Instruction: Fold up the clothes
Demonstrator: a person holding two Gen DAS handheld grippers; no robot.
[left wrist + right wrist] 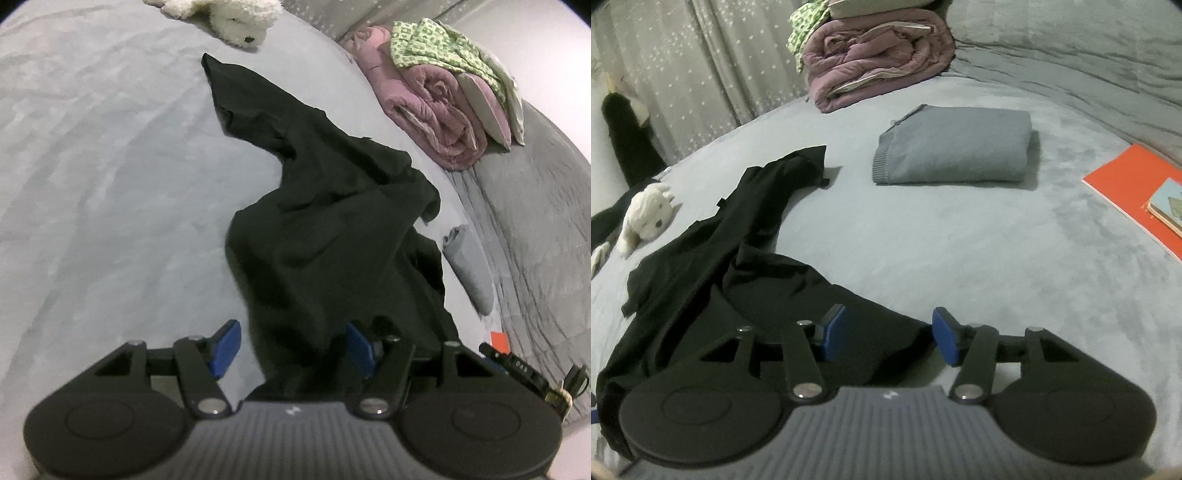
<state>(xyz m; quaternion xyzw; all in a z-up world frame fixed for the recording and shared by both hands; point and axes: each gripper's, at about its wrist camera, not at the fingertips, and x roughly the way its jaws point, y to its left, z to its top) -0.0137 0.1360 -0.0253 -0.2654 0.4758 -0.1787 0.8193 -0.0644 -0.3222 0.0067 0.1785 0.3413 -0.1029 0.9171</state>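
Nearest the cameras, both grippers stand open over the near hem of the black garment (332, 221). The left gripper (291, 347) has its blue fingers (223, 347) spread, with a ridge of the cloth running up between them; the pads do not press on it. The right gripper (890, 336) is likewise open, its fingers (834, 332) apart above the garment's near edge, gripping nothing. Both point down at a slant toward the bed, which suits a reach for the hem, likely to pull the garment flat before the first fold.

The garment lies crumpled in a long, twisted strip running away from the grippers across the bed (110, 184), one narrow end reaching toward the far side. It is not yet spread or folded.

Beyond it, in the right view, a grey garment (953, 151) sits already folded in a neat block, well apart from the black one, probably set aside as finished. To its right lie an orange book (1123, 184) and a smaller one on top.

Farther off, a white plush toy (236, 22) lies near the bed's edge, and a rolled pink quilt (879, 59) with green-patterned cloth (436, 48) on it sits by a speckled curtain (683, 66). The bed's cover is soft, grey and lightly rumpled.
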